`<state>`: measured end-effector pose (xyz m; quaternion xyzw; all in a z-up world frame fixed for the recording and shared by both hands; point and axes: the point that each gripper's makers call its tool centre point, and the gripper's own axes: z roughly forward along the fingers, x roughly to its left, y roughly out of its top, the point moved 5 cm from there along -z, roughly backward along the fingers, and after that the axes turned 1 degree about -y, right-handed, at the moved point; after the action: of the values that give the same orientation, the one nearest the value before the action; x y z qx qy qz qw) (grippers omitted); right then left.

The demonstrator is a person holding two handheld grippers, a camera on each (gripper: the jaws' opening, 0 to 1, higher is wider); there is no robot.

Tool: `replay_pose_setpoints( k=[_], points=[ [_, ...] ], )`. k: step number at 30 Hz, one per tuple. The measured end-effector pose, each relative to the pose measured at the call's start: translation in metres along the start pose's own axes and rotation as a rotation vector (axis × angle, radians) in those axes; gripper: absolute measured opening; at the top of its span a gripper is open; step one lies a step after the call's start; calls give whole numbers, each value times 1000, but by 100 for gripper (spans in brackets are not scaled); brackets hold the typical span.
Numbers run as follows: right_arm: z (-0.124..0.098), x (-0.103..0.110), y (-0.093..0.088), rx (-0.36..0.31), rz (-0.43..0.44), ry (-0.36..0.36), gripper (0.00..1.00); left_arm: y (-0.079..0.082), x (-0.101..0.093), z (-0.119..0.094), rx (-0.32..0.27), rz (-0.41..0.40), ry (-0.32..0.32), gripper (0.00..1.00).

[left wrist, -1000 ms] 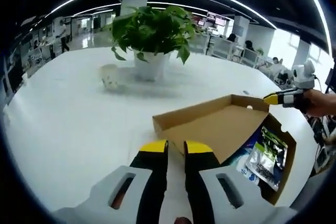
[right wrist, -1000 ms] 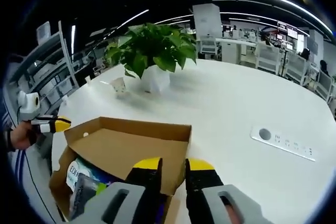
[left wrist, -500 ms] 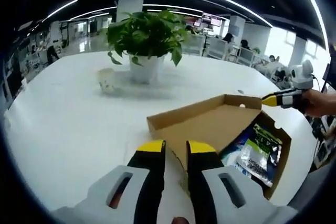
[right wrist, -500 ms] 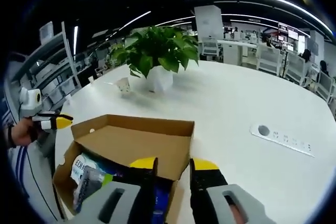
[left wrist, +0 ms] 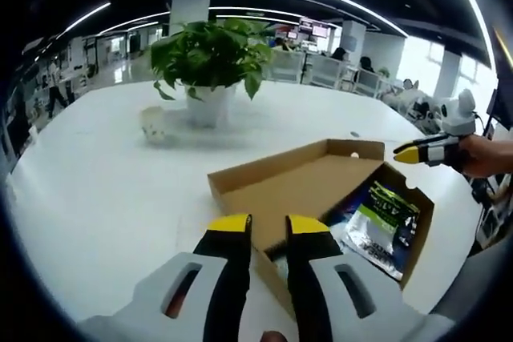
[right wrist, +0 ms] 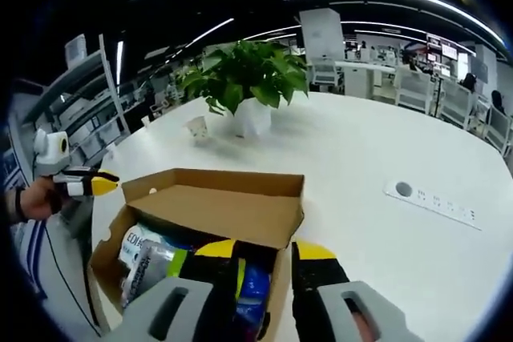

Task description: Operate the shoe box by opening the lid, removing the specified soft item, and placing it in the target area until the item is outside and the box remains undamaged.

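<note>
Cardboard lid [right wrist: 232, 207] half-raised ahead of both slightly parted, empty tongs [left wrist: 260, 226] [right wrist: 264, 251]; pouch [left wrist: 378, 228] beneath; lid might drop, tearing.

The raised lid [right wrist: 228, 206] hides part of the shoe box [right wrist: 108, 250] contents.

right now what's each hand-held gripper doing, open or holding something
Left hand-held gripper: open, holding nothing, at the near edge of the shoe box.
Right hand-held gripper: open, astride the lid edge.
</note>
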<state>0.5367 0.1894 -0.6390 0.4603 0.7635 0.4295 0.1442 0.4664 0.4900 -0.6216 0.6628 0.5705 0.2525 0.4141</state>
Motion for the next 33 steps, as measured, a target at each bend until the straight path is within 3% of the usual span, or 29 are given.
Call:
replay_pose_setpoints(
  k=[19, 33],
  points=[
    [-22, 4, -25, 0, 3, 35, 28, -17, -20, -12, 9, -9, -36, 17],
    [-25, 32, -52, 31, -16, 83, 29, -39, -52, -16, 49, -26, -82, 19]
  ],
)
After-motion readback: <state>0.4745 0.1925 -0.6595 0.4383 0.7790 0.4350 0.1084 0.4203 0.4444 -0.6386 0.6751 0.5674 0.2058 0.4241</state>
